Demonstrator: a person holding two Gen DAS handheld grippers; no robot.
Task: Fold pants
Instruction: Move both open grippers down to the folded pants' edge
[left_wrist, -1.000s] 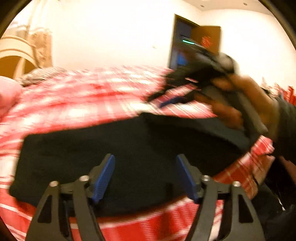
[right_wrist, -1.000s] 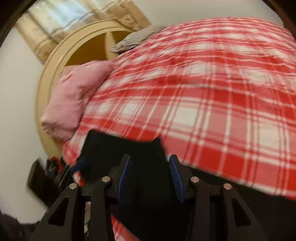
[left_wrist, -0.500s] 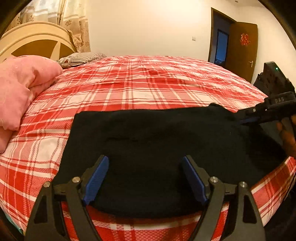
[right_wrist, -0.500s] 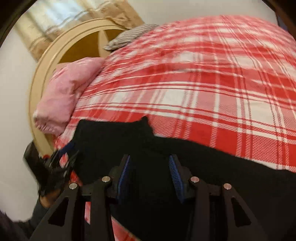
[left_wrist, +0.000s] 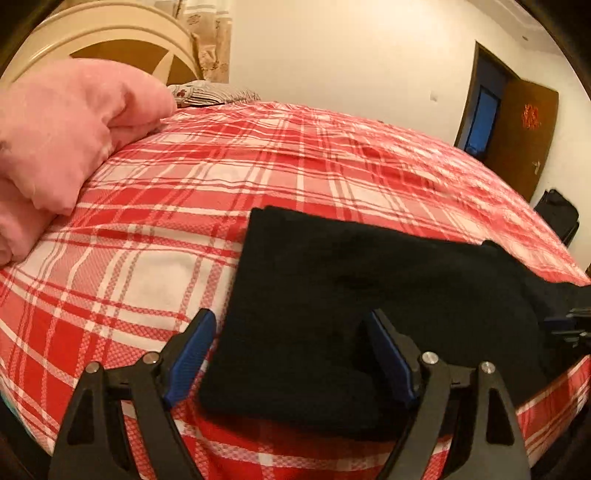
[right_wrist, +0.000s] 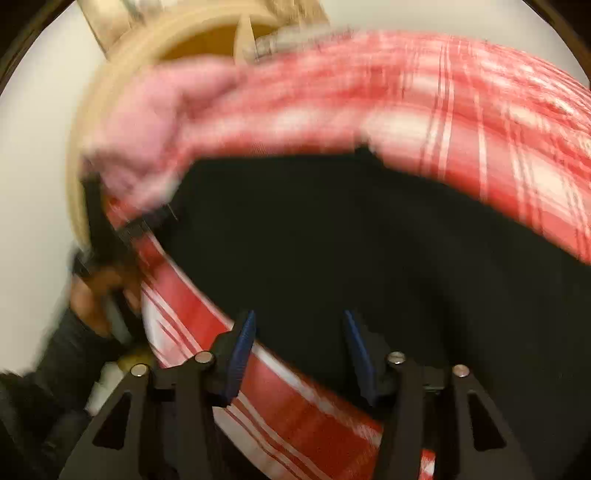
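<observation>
The black pants (left_wrist: 354, 306) lay folded into a flat dark slab on the bed's red-and-white plaid cover (left_wrist: 155, 236), close to the near edge of the bed; in the left wrist view they filled the frame from the centre out to three o'clock, with their straight left edge running from about twelve down to six o'clock. The left claw (left_wrist: 291, 354) stood spread wide above the near left corner of the pants; its left blue pad was over bare plaid just beside the cloth edge, its right pad over the black fabric, and nothing was pinched between them. A pink quilt (left_wrist: 62, 136) was heaped at nine to ten o'clock, with the cream headboard (left_wrist: 110, 29) behind it at eleven; a brown door (left_wrist: 521, 125) stood open at two o'clock.

The right wrist view was blurred; the pants (right_wrist: 369, 240) spread from the centre to four o'clock. The right claw (right_wrist: 299, 350) was opening, about half spread, its left pad over the plaid strip at the bed edge and its right pad over the pants; the pads gripped nothing. At eight o'clock a hand (right_wrist: 99, 295) in a dark sleeve held the other claw's handle.
</observation>
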